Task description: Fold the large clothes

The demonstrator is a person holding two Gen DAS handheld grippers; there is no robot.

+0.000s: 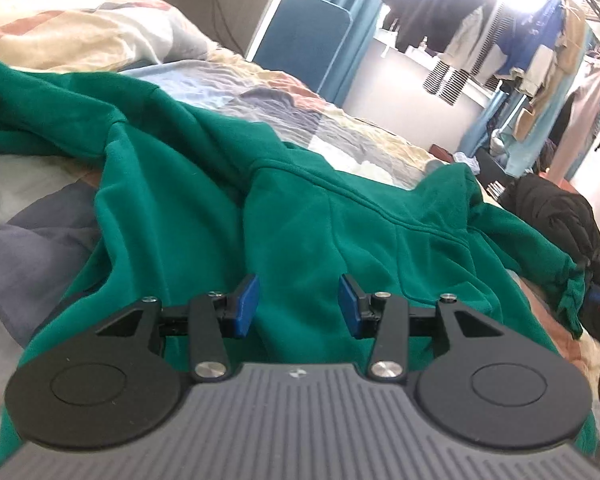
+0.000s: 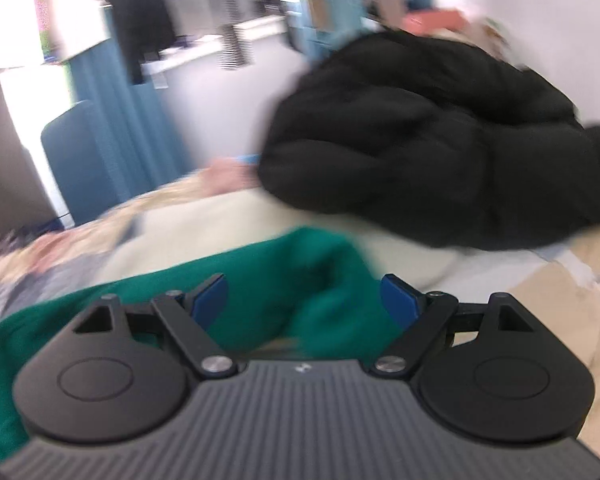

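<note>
Left wrist view
Left gripper (image 1: 299, 306): jaws spread apart, blue pads clear of each other, nothing pinched between them
Green hoodie (image 1: 204, 184): lies rumpled across the bed, stretching from the far left to the lower right; a raised fold runs down between the jaws
Patchwork quilt (image 1: 300, 108): covers the bed under the hoodie, in cream, blue and rust patches
Black jacket (image 1: 556, 216): bunched at the right edge of the bed, beyond the hoodie's cuff
Hanging clothes (image 1: 472, 36): on a rail at the upper right, against bright window light
Blue chair back (image 1: 300, 36): beyond the far side of the bed

Right wrist view (motion-blurred)
Right gripper (image 2: 306, 300): jaws wide apart, holding nothing
Green hoodie (image 2: 284, 280): part of it lies between and below the jaws, running off to the lower left
Black jacket (image 2: 440, 148): a puffy heap on the bed ahead and right, near the hoodie's edge
Patchwork quilt (image 2: 204, 228): pale bedding between the two garments
</note>
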